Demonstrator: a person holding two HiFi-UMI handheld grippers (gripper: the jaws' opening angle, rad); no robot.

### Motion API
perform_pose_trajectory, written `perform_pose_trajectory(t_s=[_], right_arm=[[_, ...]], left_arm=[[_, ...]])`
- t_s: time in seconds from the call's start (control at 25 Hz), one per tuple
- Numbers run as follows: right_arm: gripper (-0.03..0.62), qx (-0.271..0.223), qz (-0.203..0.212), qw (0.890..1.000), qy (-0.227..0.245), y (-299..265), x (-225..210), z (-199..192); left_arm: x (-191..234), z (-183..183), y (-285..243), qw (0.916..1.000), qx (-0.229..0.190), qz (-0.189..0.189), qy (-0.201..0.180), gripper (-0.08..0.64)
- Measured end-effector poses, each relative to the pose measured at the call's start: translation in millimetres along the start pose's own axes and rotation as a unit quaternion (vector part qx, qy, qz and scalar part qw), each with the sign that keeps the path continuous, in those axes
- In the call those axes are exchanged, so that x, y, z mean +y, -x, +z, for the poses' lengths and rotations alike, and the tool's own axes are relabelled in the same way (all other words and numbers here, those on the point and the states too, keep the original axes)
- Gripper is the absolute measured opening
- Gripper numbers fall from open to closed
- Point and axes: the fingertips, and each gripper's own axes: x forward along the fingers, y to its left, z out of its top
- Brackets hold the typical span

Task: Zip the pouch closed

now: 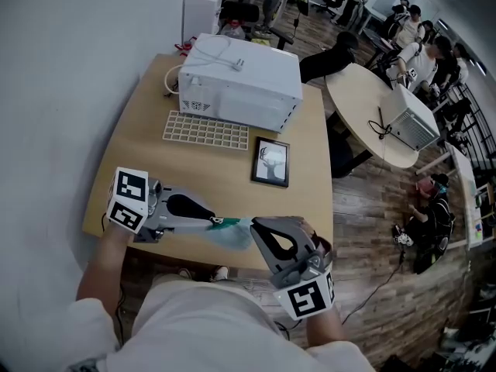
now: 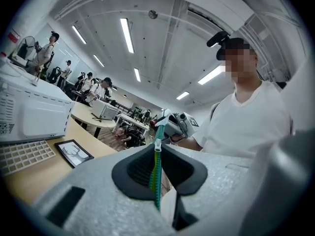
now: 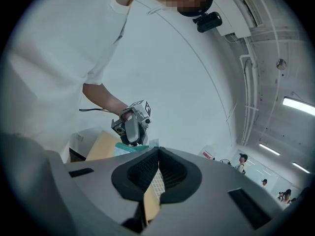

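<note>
Presently the pouch [image 1: 232, 232] is held stretched above the counter's [image 1: 147, 142] near edge, on the person's side of the picture frame [image 1: 271, 162], its teal zipper strip [image 2: 156, 176] pinched in the left gripper [image 1: 212, 219] with the slider [image 2: 157, 144] just past the jaw tips, and its other end apparently clamped in the pressed-together right gripper [image 1: 256, 225]. Should either thin hold slip, or the strip be pulled askew, the slider could be jammed or the pouch dropped. One pouch, one slider, two grippers and one picture frame are counted.
</note>
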Motion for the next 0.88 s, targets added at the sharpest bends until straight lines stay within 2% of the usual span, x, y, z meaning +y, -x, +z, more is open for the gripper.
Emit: perform_pose_trajectory(t_s=[0.28, 0.88], right_arm=[[0.003, -0.017, -0.010, 1.000, -0.001, -5, -5, 7], [0.003, -0.014, -0.037, 0.999, -0.017, -5, -24, 6]], left_arm=[[2, -7, 7, 0.9999, 0.015, 0.007, 0.000, 0.049], [8, -4, 31, 0.9996, 0.000, 0.027, 0.004, 0.049]])
